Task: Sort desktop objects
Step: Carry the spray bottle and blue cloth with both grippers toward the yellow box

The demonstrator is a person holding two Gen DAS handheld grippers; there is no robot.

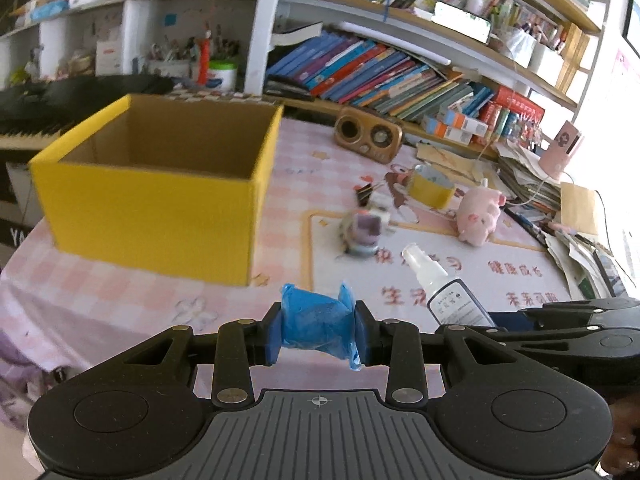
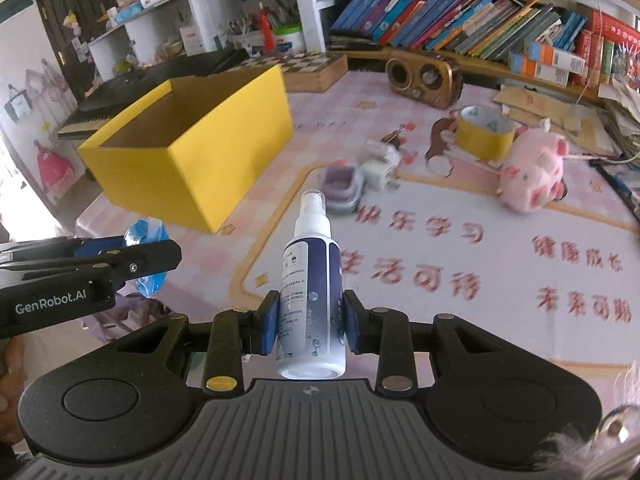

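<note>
Already 2 things are off the tabletop (image 2: pixel 500 320) and in hand, though nothing visible has landed in the box yet. At about 10 o'clock in the left wrist view sits the yellow box (image 1: pixel 160 208), open-topped; only part of its brown inside shows, and that part is bare, so whether anything lies at the bottom I cannot tell.

Moving rightward, the left claw (image 1: pixel 318 330) is clamped narrow on a crumpled blue plastic bag (image 1: pixel 316 320), held above the near edge of the tabletop at 6 o'clock, short of the box. Just beside it, the right claw (image 2: pixel 308 326) grips a white spray bottle (image 2: pixel 310 300) by its body, nozzle pointing away toward 12 o'clock, also not yet over the box.

Further right, at 1 to 2 o'clock in the right wrist view, the unsorted pile remains: a small purple container (image 2: pixel 340 186), a white blocky thing (image 2: pixel 380 160) too blurred to name, a black binder clip (image 1: pixel 366 194), a yellow tape roll (image 2: pixel 484 132) and a pink plush pig (image 2: pixel 532 170).

My judgement: the sort is early. Both held things need dropping into the box, then at least 5 more pieces await collection.
</note>
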